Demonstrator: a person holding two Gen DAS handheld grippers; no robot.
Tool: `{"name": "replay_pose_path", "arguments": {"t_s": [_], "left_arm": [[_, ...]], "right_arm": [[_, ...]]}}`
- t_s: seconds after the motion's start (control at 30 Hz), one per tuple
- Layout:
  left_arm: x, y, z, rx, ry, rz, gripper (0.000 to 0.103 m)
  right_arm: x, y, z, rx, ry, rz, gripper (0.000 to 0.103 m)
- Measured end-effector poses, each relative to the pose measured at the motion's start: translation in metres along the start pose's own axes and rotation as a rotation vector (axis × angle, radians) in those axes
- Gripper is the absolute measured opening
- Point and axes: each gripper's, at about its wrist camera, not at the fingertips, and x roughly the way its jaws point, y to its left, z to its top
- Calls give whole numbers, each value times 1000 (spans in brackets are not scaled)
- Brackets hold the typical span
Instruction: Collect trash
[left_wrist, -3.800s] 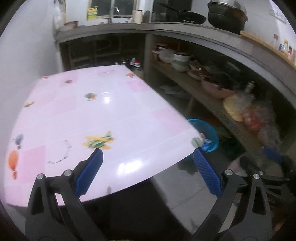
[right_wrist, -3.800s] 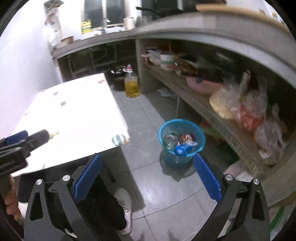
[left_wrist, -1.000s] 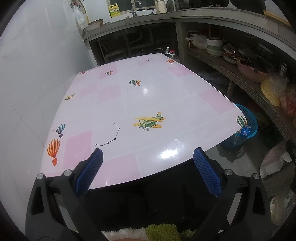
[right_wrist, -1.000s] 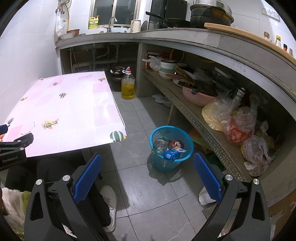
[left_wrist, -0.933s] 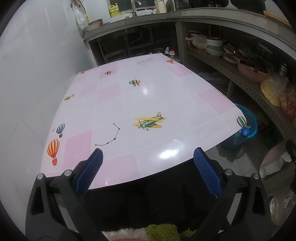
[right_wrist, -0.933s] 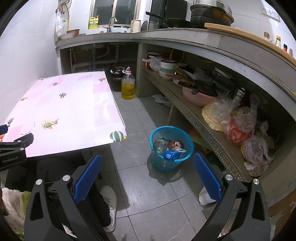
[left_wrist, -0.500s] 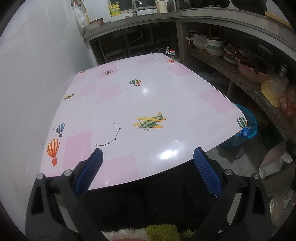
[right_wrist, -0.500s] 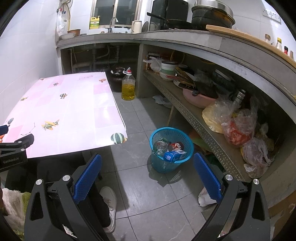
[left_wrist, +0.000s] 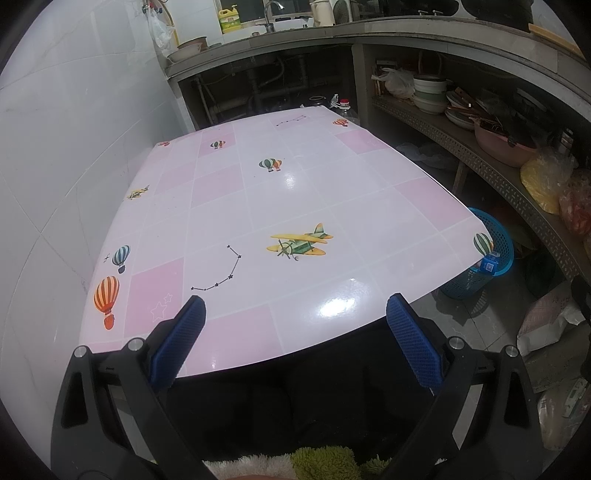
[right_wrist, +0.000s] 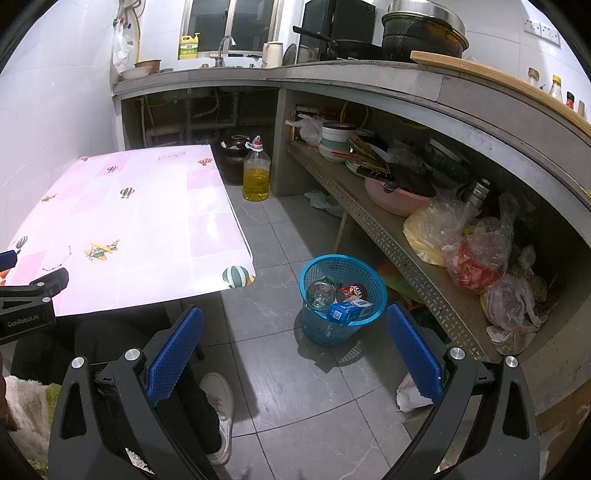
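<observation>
two tools are seen, each spread wide with nothing held between the blue ribbed pads. the left tool (left_wrist: 291, 332) is held over the near edge of the glossy pink-and-white checked counter (left_wrist: 258, 206), which is printed with small aeroplanes and hot-air balloons. the right tool (right_wrist: 293, 343) is held above the grey tiled floor (right_wrist: 280, 236), facing the round blue plastic mesh basket (right_wrist: 341, 295). the basket is set on the floor, between the counter's corner and the low perforated metal shelf (right_wrist: 391, 236). inside it are seen a clear glass jar (right_wrist: 318, 293), a red can (right_wrist: 351, 291) and a blue-and-white carton (right_wrist: 349, 312) lying across the rim side nearest the camera. from the left wrist view only part of the basket (left_wrist: 498, 251) is shown past the counter's corner. a white crumpled wrapper (right_wrist: 410, 393) is left on the floor under the shelf. a clear plastic bottle of yellow oil (right_wrist: 255, 173) is stood on the floor beyond the counter's far end. a white shoe (right_wrist: 221, 410) is seen under the counter's near edge.
</observation>
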Motion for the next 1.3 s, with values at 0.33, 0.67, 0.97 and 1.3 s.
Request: {"name": "replay_pose_path", "arguments": {"t_s": [0.33,0.67,0.97,1.3], "left_arm": [[0,2,0,-1,-1,0,94],[1,2,0,-1,0,-2,94],[1,2,0,-2,1,-2,94],[1,3,0,-2,0,-3,94]], "right_arm": [[0,0,1,0,-2,0,96],[0,0,0,-1,-2,0,96],[0,0,1,0,-3,-1,96],[0,1,-1,-1,-3,-1,96]]}}
